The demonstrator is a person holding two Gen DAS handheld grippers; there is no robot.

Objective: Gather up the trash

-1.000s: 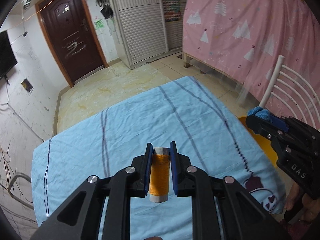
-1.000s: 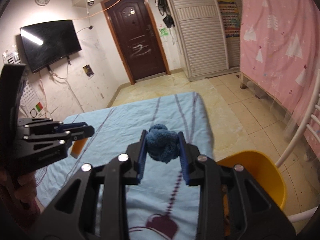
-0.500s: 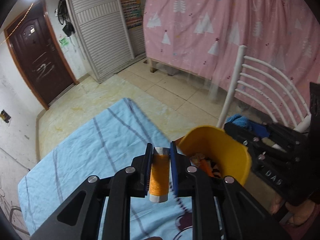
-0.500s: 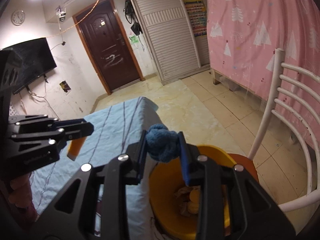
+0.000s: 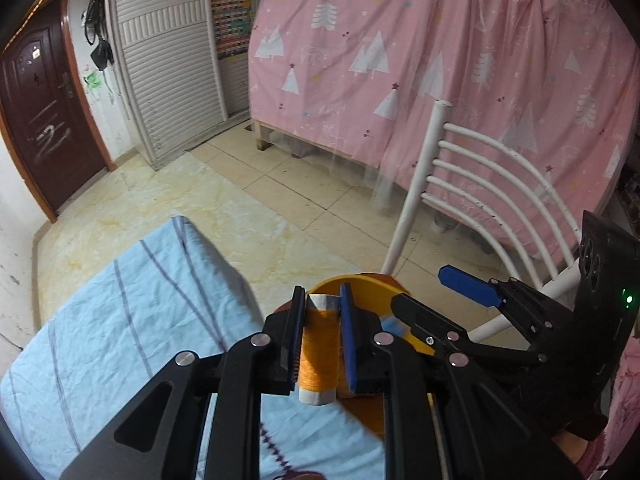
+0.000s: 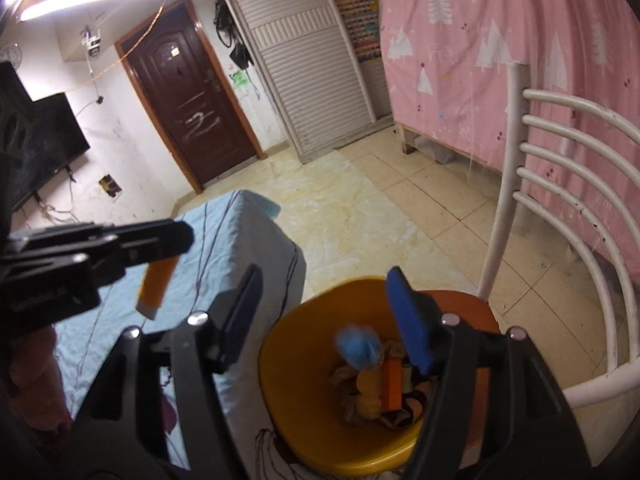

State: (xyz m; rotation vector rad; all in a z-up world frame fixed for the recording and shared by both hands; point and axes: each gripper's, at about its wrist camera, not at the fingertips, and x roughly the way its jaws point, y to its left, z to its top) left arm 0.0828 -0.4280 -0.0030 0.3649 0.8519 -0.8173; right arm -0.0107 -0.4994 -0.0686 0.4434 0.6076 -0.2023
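My left gripper (image 5: pixel 320 300) is shut on an orange thread spool (image 5: pixel 318 350) with white ends, held at the near rim of the yellow bin (image 5: pixel 372 286). The spool also shows in the right wrist view (image 6: pixel 156 286), over the table. My right gripper (image 6: pixel 324 280) is open over the yellow bin (image 6: pixel 280 364). A blurred blue yarn ball (image 6: pixel 358 346) is in the air below it, dropping into the bin onto several scraps of trash (image 6: pixel 380 392). The right gripper also shows in the left wrist view (image 5: pixel 440 288), jaws apart.
The bin stands on a red-orange chair seat (image 6: pixel 472 308) with a white curved backrest (image 6: pixel 560 152). The table with a light blue striped cloth (image 5: pixel 120 320) lies to the left. A pink curtain (image 5: pixel 400 60) hangs behind, above a tiled floor (image 6: pixel 380 208).
Both grippers swung right from the table toward the bin. My right gripper opened and let go of the blue yarn ball, which falls into the bin. The left still grips the spool.
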